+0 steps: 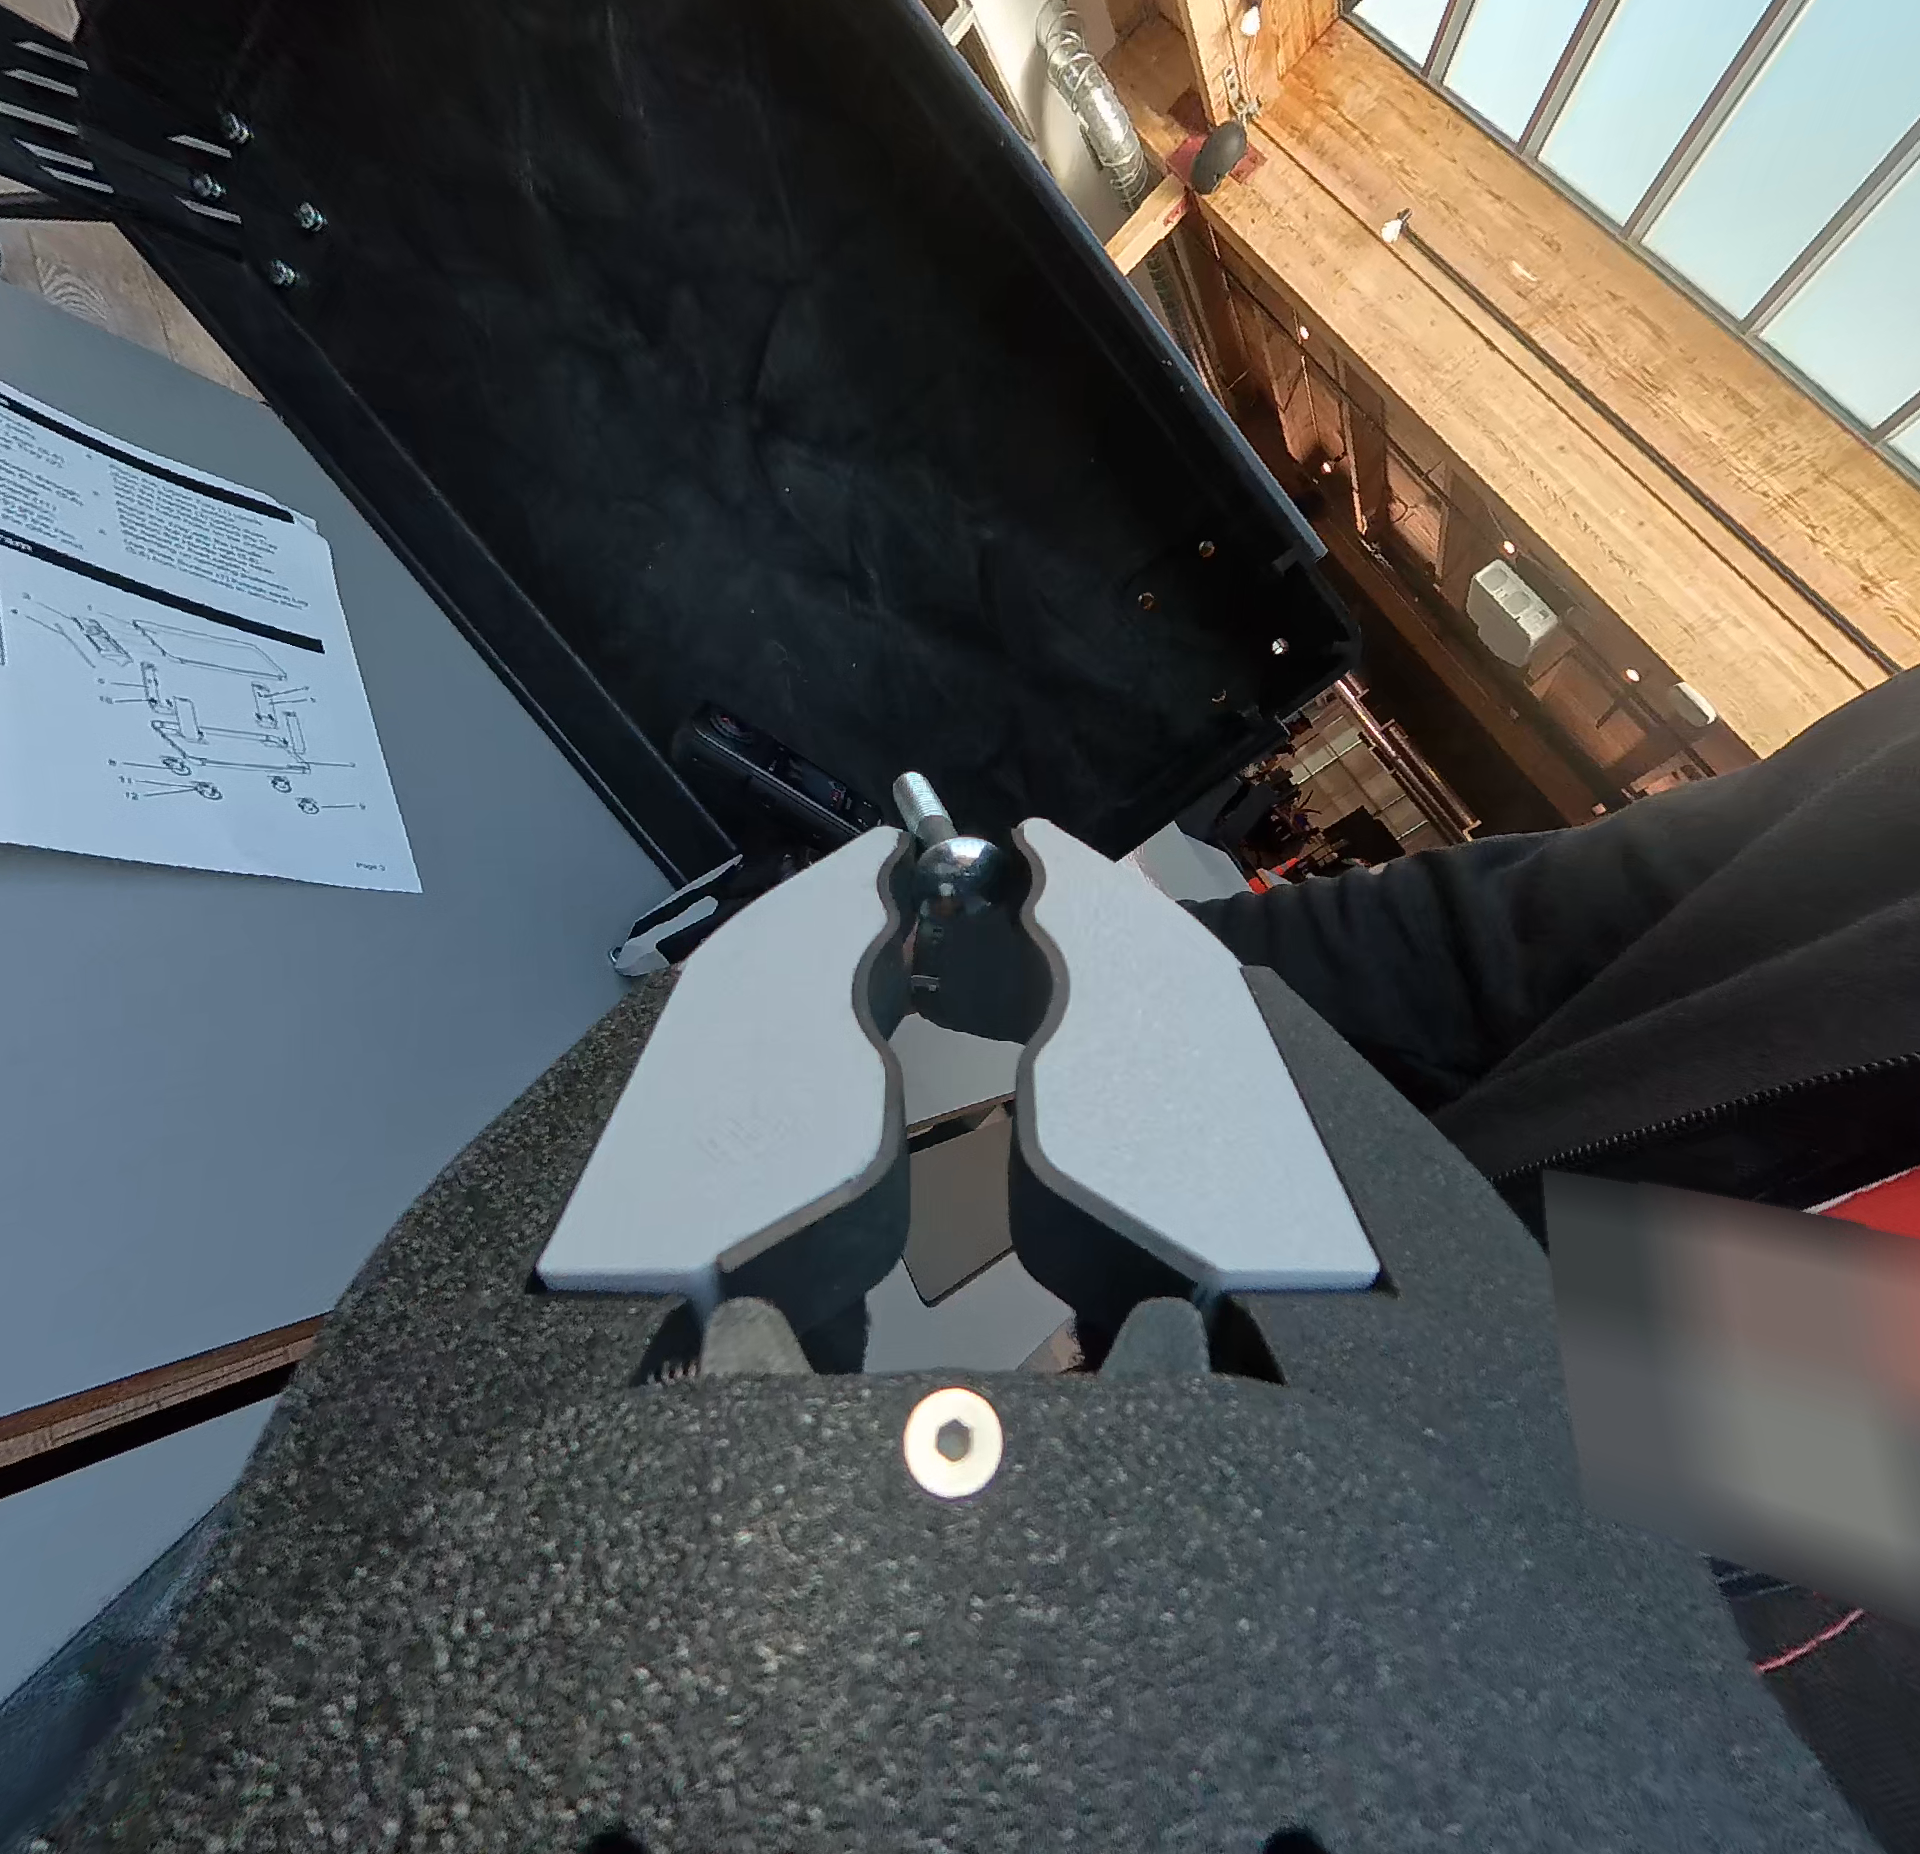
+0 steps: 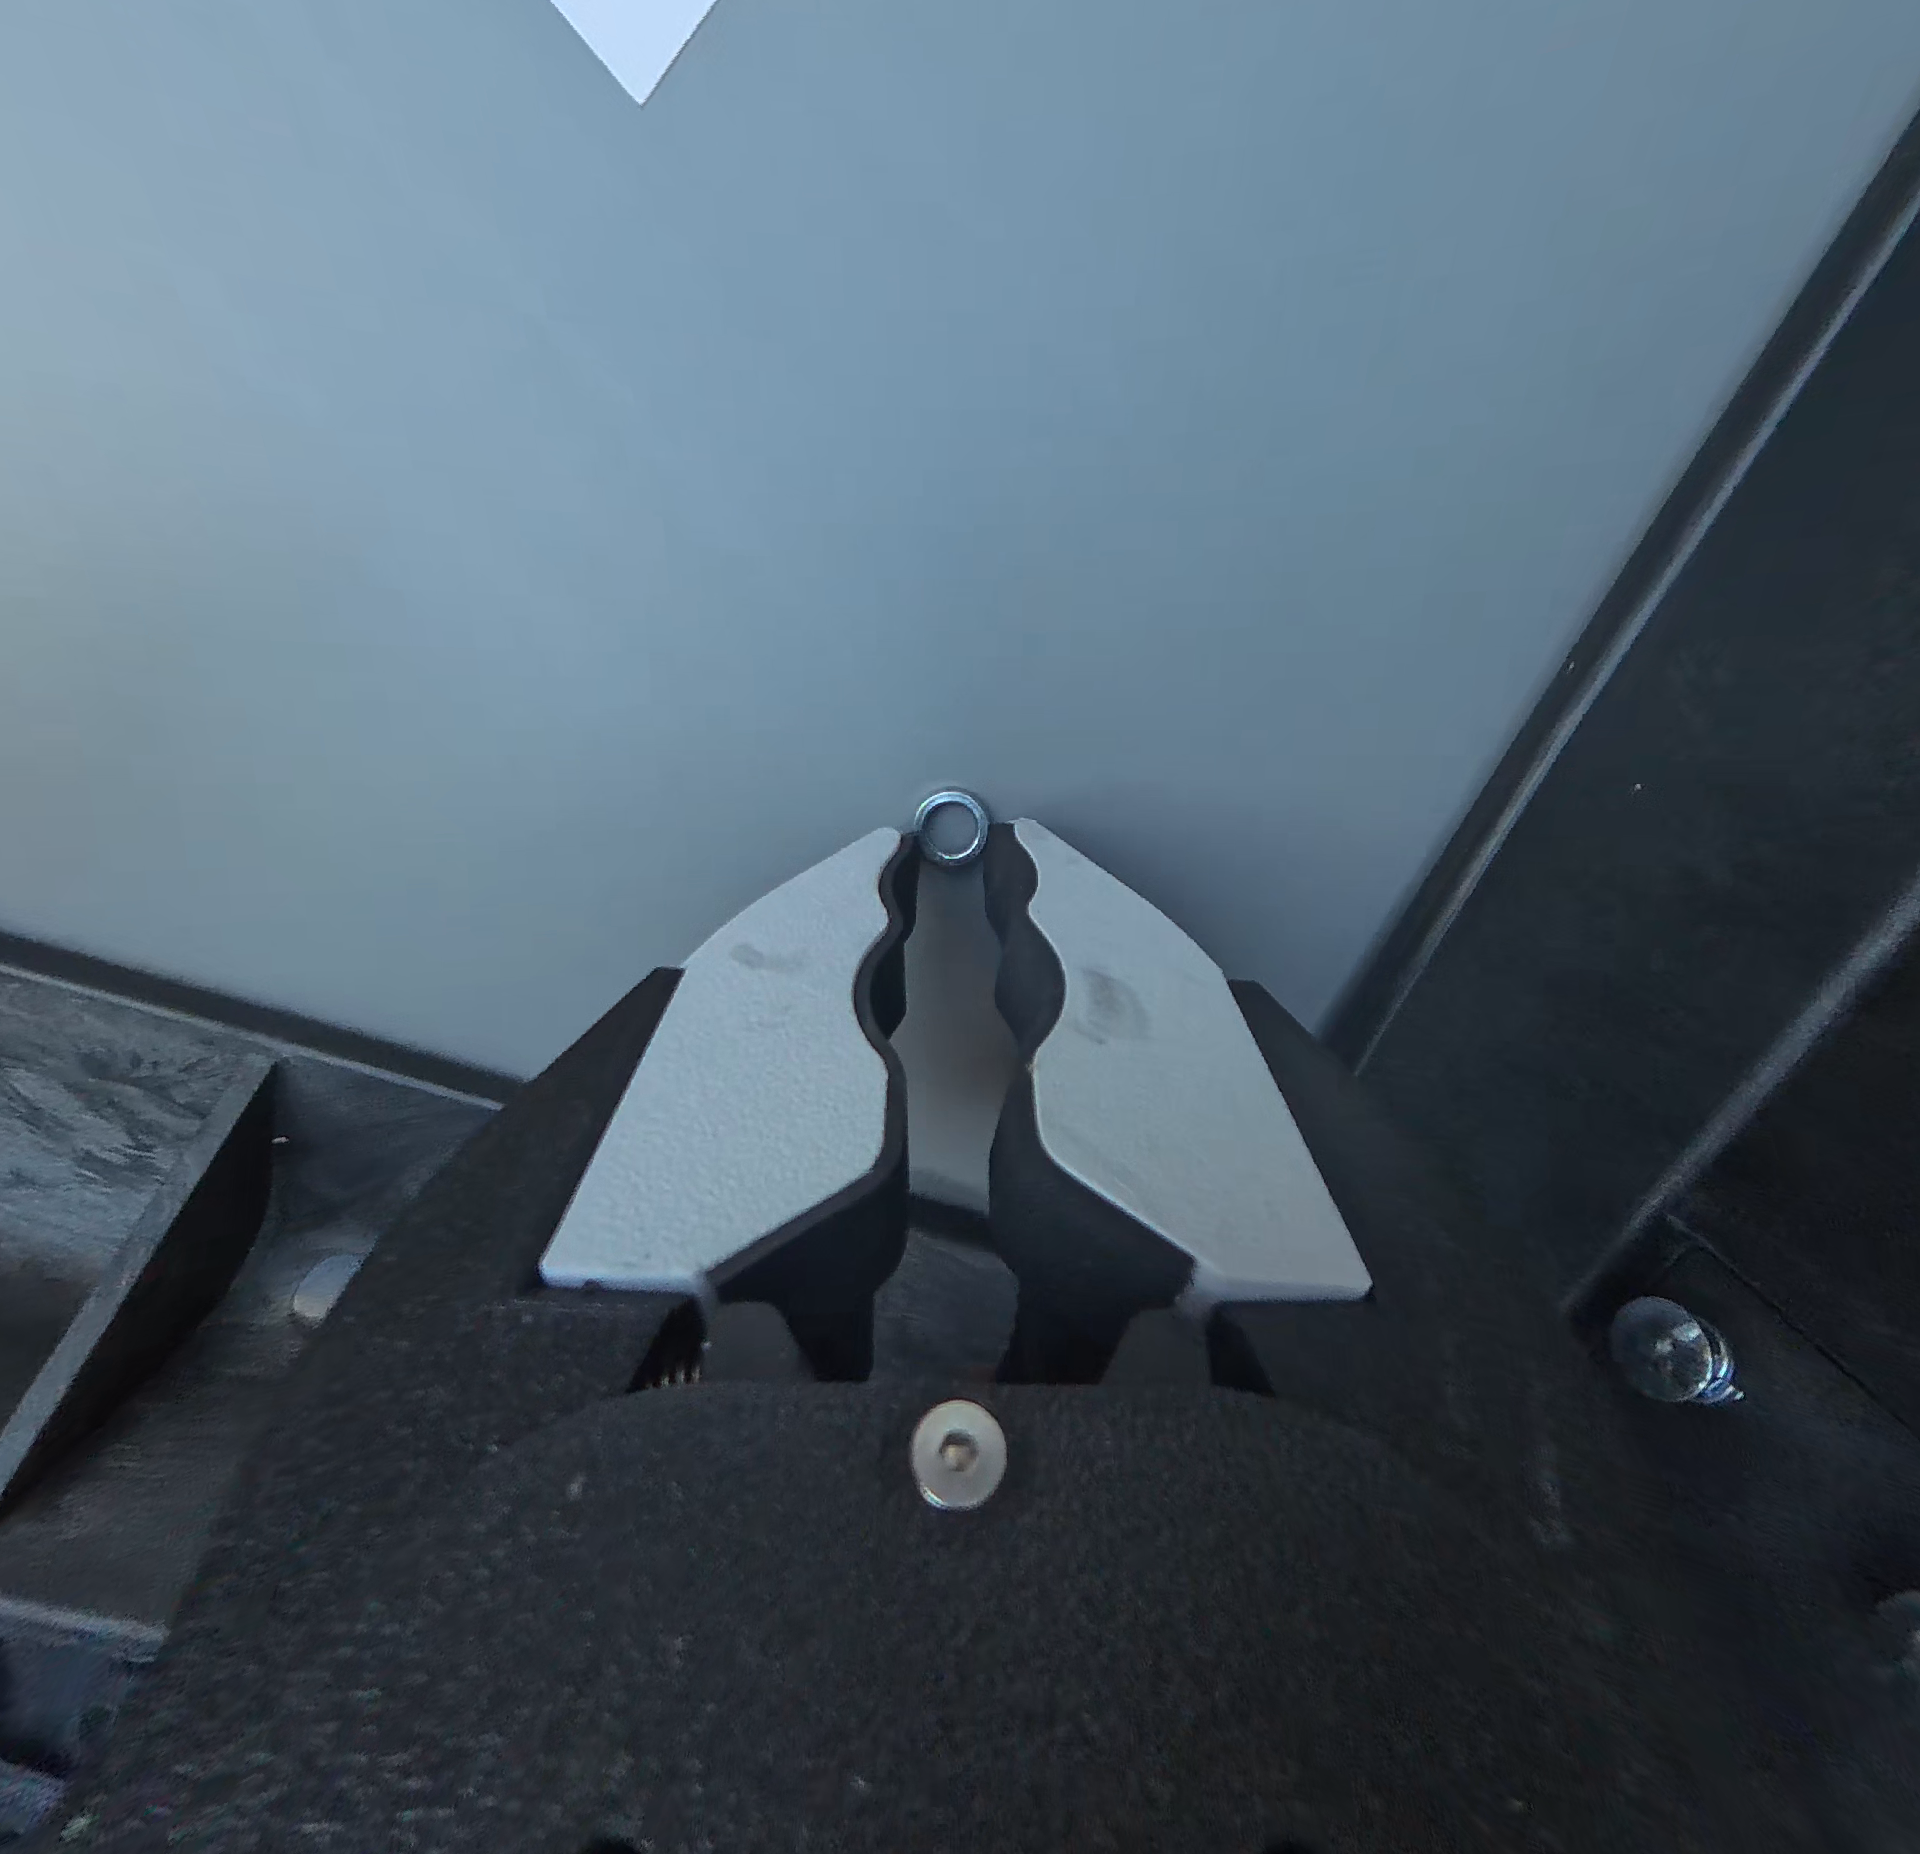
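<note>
My left gripper (image 1: pixel 958 854) is shut on a bolt (image 1: pixel 940 848) with a dark round head and a silver threaded shank that points up and away from the tips. It is held in the air in front of a large black fabric-lined panel (image 1: pixel 727 370). My right gripper (image 2: pixel 954 838) is shut on a small silver washer (image 2: pixel 951 829), pinched at the very tips, just above the grey table (image 2: pixel 727 454). The washer's hole faces the camera.
A printed instruction sheet (image 1: pixel 166 661) lies on the grey table (image 1: pixel 260 1077) at left; its corner shows in the right wrist view (image 2: pixel 639 7). A black frame edge (image 2: pixel 1621 765) runs along the right, with a loose bolt (image 2: pixel 1673 1363) by it. A person's dark sleeve (image 1: pixel 1558 921) is at right. There is about 40 cm between the tips of the two grippers.
</note>
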Tool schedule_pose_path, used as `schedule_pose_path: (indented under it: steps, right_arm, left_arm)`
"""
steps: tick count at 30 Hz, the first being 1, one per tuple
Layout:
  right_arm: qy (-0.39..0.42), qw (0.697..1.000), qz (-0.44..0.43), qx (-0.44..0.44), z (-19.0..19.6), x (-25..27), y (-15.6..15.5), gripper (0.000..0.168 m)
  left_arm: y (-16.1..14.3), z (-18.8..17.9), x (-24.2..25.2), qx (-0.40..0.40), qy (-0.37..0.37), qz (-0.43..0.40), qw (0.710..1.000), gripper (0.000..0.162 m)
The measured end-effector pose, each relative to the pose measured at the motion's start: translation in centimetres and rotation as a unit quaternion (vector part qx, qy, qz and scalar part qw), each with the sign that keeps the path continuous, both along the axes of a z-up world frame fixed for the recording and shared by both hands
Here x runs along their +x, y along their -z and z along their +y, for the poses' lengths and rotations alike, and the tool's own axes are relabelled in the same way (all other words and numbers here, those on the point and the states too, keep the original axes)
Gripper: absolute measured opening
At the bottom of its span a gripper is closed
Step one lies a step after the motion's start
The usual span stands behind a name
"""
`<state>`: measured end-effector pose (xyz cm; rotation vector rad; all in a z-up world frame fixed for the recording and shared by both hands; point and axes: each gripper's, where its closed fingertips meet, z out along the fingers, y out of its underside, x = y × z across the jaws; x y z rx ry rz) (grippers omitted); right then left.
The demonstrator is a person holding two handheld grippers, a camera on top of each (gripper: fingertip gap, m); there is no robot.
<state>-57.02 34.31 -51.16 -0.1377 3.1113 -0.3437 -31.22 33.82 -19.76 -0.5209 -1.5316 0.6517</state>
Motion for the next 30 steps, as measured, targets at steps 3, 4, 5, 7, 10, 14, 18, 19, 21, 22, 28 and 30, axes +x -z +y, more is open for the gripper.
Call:
schedule_pose_path:
  steps: [3,4,5,7,10,14,18,19,21,22,28,30]
  right_arm:
    - [-0.001,1.0,-0.004,-0.009,-0.1,0.2,-0.4,0.012]
    - [-0.002,1.0,-0.007,-0.013,-0.1,0.4,-0.6,0.012]
    - [-0.003,1.0,-0.013,-0.018,-0.3,0.5,-0.8,0.012]
    - [-0.005,0.999,-0.02,-0.029,-0.5,0.8,-1.3,0.012]
    - [-0.011,0.997,-0.045,-0.057,-1.3,1.6,-2.5,0.012]
    - [-0.031,0.988,-0.093,-0.123,-3.2,3.6,-5.9,0.011]
    - [-0.065,0.972,-0.126,-0.185,-4.9,5.4,-10.3,0.002]
    - [-0.07,0.974,-0.108,-0.185,-5.0,5.2,-10.7,0.002]
    - [-0.086,0.978,-0.079,-0.171,-5.0,4.7,-10.5,0.002]
    - [-0.09,0.979,-0.075,-0.167,-5.0,4.7,-10.1,0.002]
    - [-0.085,0.983,-0.093,-0.136,-4.1,4.7,-6.4,0.002]
    - [-0.072,0.981,-0.116,-0.138,-4.0,5.1,-6.1,0.002]
  left_arm:
    - [0.2,0.0,0.1,0.002,0.001,-0.003,1.0,0.016]
    - [0.3,0.0,0.1,0.002,0.002,-0.004,1.0,0.016]
    - [0.6,0.0,0.0,0.003,0.004,-0.007,1.0,0.016]
    - [1.5,-0.2,-0.3,0.006,0.008,-0.016,1.0,0.016]
    - [3.6,-1.2,-1.3,0.028,0.01,-0.021,0.999,0.016]
    - [6.3,-3.1,-3.3,0.043,0.015,-0.021,0.999,0.016]
    - [9.0,-4.0,-5.6,0.025,0.049,-0.047,0.997,0.016]
    - [9.9,-4.1,-6.2,0.024,0.059,-0.058,0.996,0.016]
    - [11.5,-4.4,-7.1,0.031,0.068,-0.068,0.995,0.016]
    - [12.3,-4.6,-7.4,0.039,0.068,-0.07,0.994,0.016]
    - [15.1,-3.9,-8.2,0.075,0.07,-0.084,0.991,0.016]
    - [15.3,-3.5,-8.5,0.078,0.075,-0.089,0.99,0.016]
